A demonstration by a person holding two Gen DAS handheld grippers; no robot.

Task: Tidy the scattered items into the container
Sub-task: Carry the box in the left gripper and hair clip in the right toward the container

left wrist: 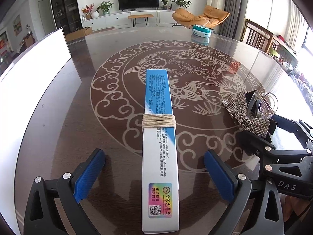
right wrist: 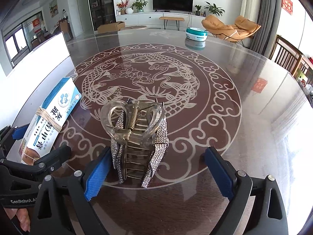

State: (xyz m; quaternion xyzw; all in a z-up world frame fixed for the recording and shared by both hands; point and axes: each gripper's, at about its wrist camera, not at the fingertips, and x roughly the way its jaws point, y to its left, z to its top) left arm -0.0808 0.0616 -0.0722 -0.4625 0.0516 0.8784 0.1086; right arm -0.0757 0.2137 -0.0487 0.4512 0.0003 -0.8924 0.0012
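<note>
A glossy dark glass-topped table point(left wrist: 195, 39) with a pale fish pattern is carrying the clutter. The left gripper point(left wrist: 154, 173) is standing spread around a long blue-and-white cardboard box point(left wrist: 159, 137) bound with string, touching neither side. The right gripper point(right wrist: 156, 174) is gaping around a clear plastic hair claw with a rhinestone bow point(right wrist: 137, 137). The box looks light and stiff, best pinched across its narrow sides; the claw looks brittle and snaggy.

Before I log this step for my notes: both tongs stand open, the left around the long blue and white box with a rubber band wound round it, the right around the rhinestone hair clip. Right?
Almost. The left tongs and right tongs are open around the box and hair clip, but the left wrist view shows beige string wound round the box, not a rubber band.
</note>
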